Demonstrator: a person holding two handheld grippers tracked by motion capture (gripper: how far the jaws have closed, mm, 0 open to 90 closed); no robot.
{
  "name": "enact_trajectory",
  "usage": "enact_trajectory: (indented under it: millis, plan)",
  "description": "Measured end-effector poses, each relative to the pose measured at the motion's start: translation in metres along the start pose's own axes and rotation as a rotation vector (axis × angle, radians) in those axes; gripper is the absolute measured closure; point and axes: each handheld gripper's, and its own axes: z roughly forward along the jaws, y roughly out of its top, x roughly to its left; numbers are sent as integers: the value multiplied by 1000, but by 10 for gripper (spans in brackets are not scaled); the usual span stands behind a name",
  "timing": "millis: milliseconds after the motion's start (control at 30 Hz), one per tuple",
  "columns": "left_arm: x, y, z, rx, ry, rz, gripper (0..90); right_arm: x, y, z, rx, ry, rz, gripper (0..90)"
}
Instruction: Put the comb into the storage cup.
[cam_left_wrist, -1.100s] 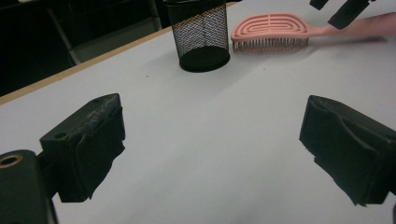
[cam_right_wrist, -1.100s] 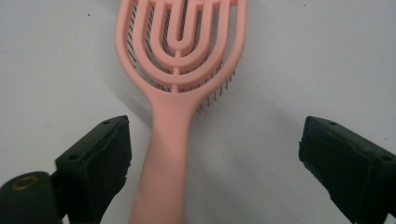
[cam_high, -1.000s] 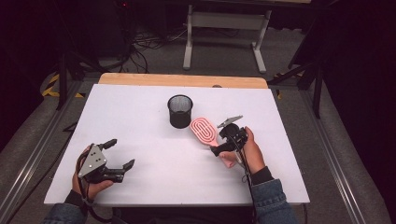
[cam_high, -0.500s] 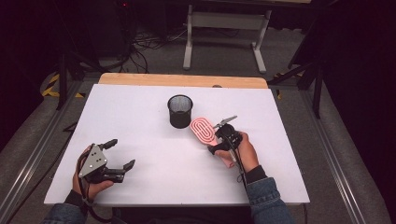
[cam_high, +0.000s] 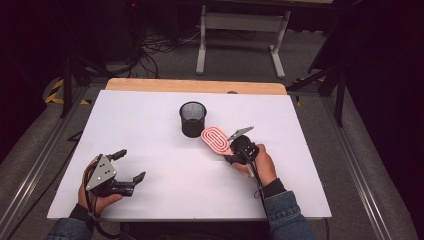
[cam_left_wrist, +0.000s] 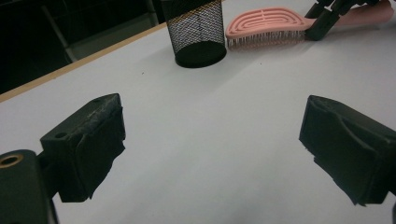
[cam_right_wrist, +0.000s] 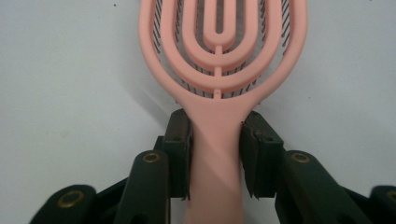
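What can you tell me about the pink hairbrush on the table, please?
The pink hairbrush looks like moulded plastic: an oval vented head of nested loops with dark bristles facing down, tapering into a straight handle. It lies flat on the white table, bristles on the surface, just right of the black mesh cup and apart from it. The right tongs, whose jaws have just been closing, straddle the neck of the handle, pads against both its sides.

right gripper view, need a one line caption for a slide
The right gripper closes its two black jaws on the handle of a pink hairbrush lying bristles down on the white table.
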Motion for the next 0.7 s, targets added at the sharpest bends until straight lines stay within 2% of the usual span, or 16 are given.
enact_trajectory:
  millis: [133, 267, 600, 700]
  plan:
    - [1, 0, 0, 2, -1, -1, 80, 0, -2, -1, -13, -5, -18, 691]
    - [1, 0, 1, 3, -4, -2, 80, -2, -4, -5, -41, -12, -9, 693]
    - [1, 0, 1, 5, -3, -5, 81, 1, -8, -21, -142, -26, -3, 695]
    - [1, 0, 1, 14, -4, -3, 83, 0, -12, -29, -187, -41, 0, 695]
